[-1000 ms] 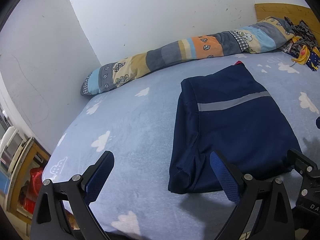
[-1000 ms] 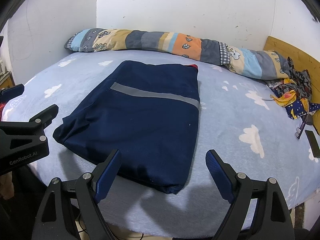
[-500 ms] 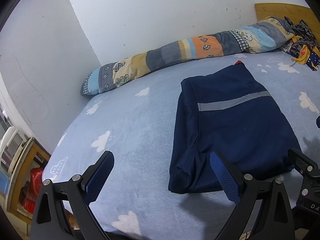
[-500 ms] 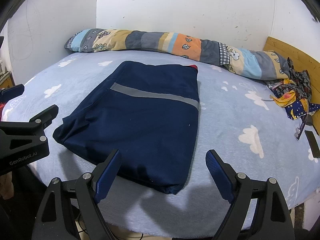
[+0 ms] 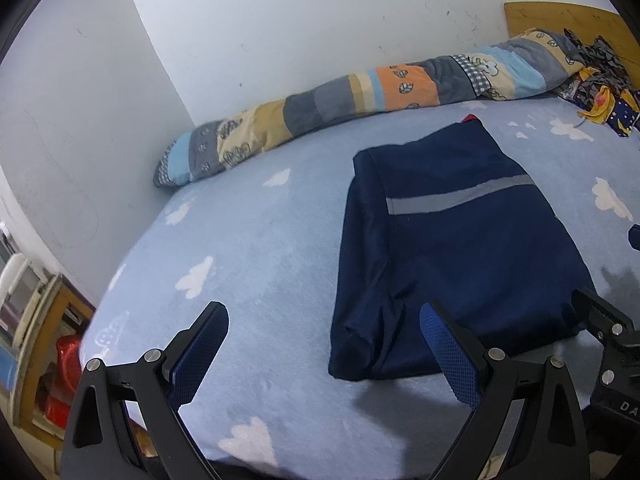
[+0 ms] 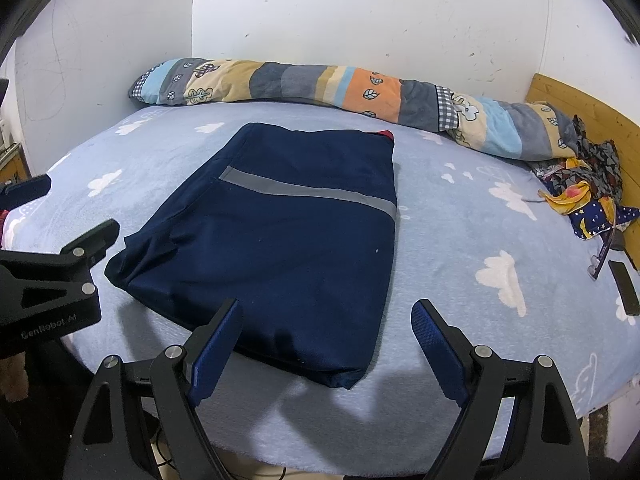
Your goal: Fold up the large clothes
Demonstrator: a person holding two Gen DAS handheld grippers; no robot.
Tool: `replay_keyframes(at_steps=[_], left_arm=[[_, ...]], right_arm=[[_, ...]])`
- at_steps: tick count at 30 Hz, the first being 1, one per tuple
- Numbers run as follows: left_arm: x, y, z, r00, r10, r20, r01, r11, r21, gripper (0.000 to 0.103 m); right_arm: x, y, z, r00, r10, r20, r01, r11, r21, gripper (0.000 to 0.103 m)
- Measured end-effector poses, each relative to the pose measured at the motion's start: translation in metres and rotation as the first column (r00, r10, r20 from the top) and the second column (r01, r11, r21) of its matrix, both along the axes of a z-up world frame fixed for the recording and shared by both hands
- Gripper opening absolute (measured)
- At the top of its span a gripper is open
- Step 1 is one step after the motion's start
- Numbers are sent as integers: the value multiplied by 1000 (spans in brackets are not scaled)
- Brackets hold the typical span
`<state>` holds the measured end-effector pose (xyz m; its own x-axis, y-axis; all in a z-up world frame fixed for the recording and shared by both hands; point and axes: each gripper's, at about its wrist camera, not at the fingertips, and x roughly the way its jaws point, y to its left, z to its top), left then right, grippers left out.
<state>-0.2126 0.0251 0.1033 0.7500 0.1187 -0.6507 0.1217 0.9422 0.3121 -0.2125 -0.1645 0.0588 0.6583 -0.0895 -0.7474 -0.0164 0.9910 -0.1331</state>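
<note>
A navy garment (image 6: pixel 280 236) with a grey stripe lies folded into a flat rectangle on the light blue bed sheet (image 6: pixel 460 240); a bit of red shows at its far corner. In the left wrist view the same garment (image 5: pixel 452 248) lies to the right of centre. My left gripper (image 5: pixel 324 344) hangs open above the bed's near edge, its right finger over the garment's near left corner. My right gripper (image 6: pixel 326 340) is open too, just short of the garment's near edge. Neither holds anything.
A long patchwork bolster (image 6: pixel 340 92) runs along the white wall at the back. A heap of patterned cloth (image 6: pixel 584 188) and a dark phone (image 6: pixel 626 292) lie at the right by the wooden headboard (image 6: pixel 588 108). A wooden shelf (image 5: pixel 36 344) stands left of the bed.
</note>
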Motion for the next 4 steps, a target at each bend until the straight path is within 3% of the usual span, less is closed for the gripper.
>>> replay_keyframes(at_steps=[4], left_arm=[[4,9,5,999,8,-35,-10,998,-60,97]], right_arm=[[0,0,1,1000,-3,3,3,1000,0,88]])
